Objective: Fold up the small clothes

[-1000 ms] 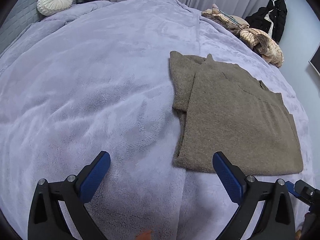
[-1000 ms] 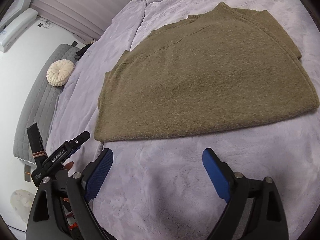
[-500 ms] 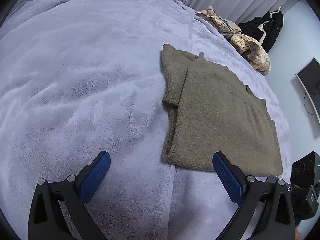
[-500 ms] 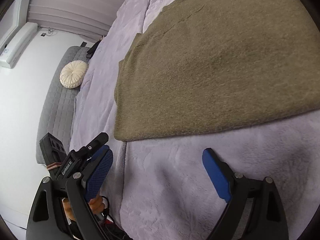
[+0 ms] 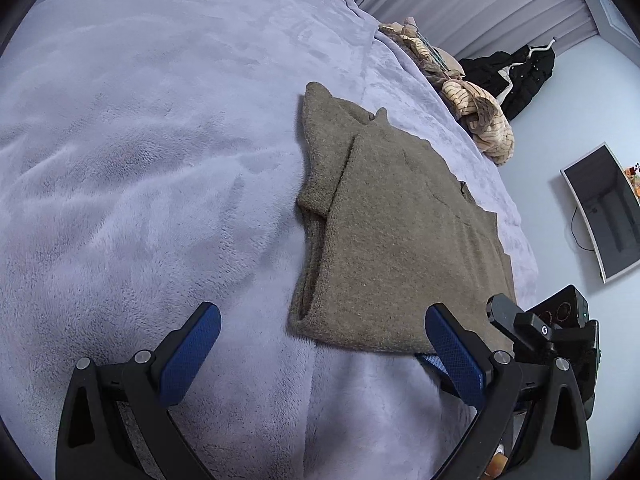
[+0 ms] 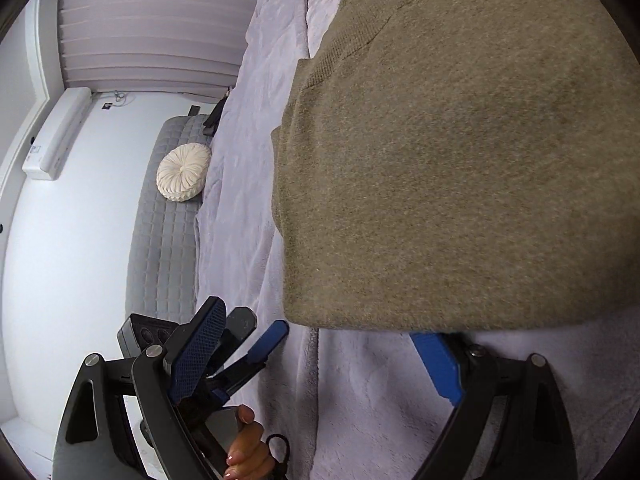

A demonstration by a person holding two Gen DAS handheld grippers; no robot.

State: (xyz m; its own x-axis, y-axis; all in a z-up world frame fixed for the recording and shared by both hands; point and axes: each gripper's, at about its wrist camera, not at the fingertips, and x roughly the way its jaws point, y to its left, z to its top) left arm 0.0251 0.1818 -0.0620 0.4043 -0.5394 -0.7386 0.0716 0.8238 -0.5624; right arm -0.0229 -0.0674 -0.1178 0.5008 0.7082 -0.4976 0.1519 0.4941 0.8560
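An olive-brown knit sweater [image 5: 396,240] lies folded flat on the lavender fleece bedspread [image 5: 152,168]; it fills the right wrist view [image 6: 460,160]. My left gripper [image 5: 320,352] is open and empty, just short of the sweater's near edge, its right finger over the near hem. My right gripper [image 6: 320,360] is open and empty at the near hem; its right fingertip [image 6: 434,356] sits at the hem, partly under it. The right gripper's body shows at lower right of the left wrist view [image 5: 540,332].
A pile of beige and striped clothes [image 5: 476,116] lies at the bed's far right edge. A black coat [image 5: 516,72] hangs on the wall, a monitor [image 5: 604,216] stands right. A cream round cushion [image 6: 183,172] rests on the grey quilted headboard [image 6: 164,248].
Both grippers have moved closer to the sweater's near hem and tilted. The right gripper has reached the hem edge. The left gripper now shows beside the right one. Both stay open.
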